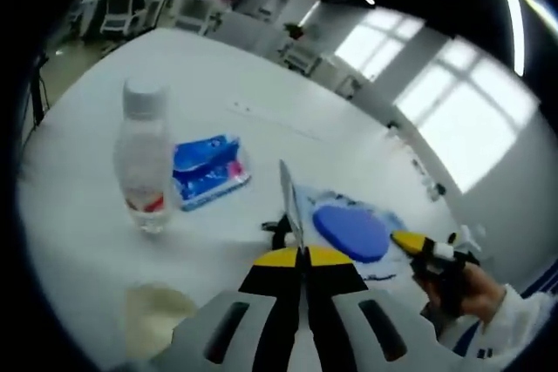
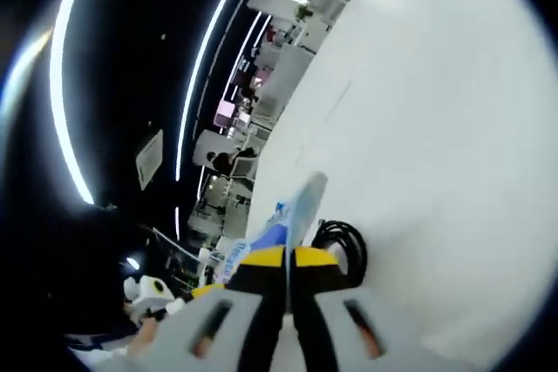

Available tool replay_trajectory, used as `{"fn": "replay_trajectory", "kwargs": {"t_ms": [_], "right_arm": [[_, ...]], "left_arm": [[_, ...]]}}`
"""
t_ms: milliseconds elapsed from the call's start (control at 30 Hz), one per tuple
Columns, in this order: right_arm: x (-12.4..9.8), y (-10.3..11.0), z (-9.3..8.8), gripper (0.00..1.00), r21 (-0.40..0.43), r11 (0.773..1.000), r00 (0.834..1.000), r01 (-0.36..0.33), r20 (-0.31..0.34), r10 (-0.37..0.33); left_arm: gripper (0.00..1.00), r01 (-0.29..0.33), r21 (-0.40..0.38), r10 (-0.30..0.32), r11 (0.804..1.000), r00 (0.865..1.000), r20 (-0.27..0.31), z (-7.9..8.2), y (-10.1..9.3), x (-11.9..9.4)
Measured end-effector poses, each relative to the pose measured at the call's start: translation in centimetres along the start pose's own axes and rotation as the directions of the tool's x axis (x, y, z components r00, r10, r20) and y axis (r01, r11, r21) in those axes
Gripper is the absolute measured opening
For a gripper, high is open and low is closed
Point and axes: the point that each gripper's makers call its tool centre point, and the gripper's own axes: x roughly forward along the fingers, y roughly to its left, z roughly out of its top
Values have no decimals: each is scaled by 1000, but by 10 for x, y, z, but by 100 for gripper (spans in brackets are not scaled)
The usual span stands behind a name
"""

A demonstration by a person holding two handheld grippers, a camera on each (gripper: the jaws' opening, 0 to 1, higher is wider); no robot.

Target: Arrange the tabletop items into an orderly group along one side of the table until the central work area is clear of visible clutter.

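Pinching one thin clear packet (image 1: pixel 301 206) edge-on between both grippers, left gripper (image 1: pixel 302 259) and right gripper (image 2: pixel 288 259) apparently clamped, lifting it toward the water bottle (image 1: pixel 144 163) ahead-left for grouping.

The blurred pale patch (image 1: pixel 155 309) on the table (image 1: pixel 218 84) cannot be identified.

The table (image 1: pixel 235 93) is white. The water bottle (image 1: pixel 144 163) is clear with a white cap and red label. The tissue pack (image 1: pixel 207 172) is blue and pink.
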Motion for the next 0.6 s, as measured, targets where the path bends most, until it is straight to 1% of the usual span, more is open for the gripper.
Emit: {"fn": "replay_trajectory", "kwargs": {"t_ms": [100, 200, 267, 300, 367, 400, 433, 533, 600], "right_arm": [[-4, 1, -4, 0, -42, 999, 1000, 14, -8, -14], [-7, -4, -9, 0, -38, 999, 1000, 18, -9, -18], [-9, -5, -11, 0, -41, 999, 1000, 20, -11, -20], [-10, -6, -14, 0, -47, 999, 1000, 22, -17, -23], [-14, -7, -19, 0, -61, 998, 999, 23, -24, -25], [-16, -6, -22, 0, -70, 997, 999, 22, -24, -24], [-21, -7, -27, 0, -84, 996, 999, 22, -27, -25], [-31, -12, -38, 0, -92, 995, 999, 28, -35, -32], [-37, -14, -49, 0, -81, 996, 999, 22, -47, -26]], "left_arm": [[0, -9, 32, 9, 999, 1000, -2, -12, -1, -5], [0, -9, 14, 9, 1000, 1000, 3, -17, 1, -8], [0, -8, 16, 8, 1000, 1000, 0, -20, 1, -9], [0, -10, 24, 10, 1000, 1000, -3, -22, 2, -10], [0, -25, 70, 26, 997, 1000, -16, -28, 3, -13], [0, -35, 103, 38, 994, 999, -21, -33, 4, -15], [0, -38, 114, 41, 993, 999, -23, -37, 3, -17], [0, -29, 116, 32, 993, 999, -24, -52, 3, -24], [0, -28, 119, 34, 993, 998, -45, -65, 6, -28]]}}
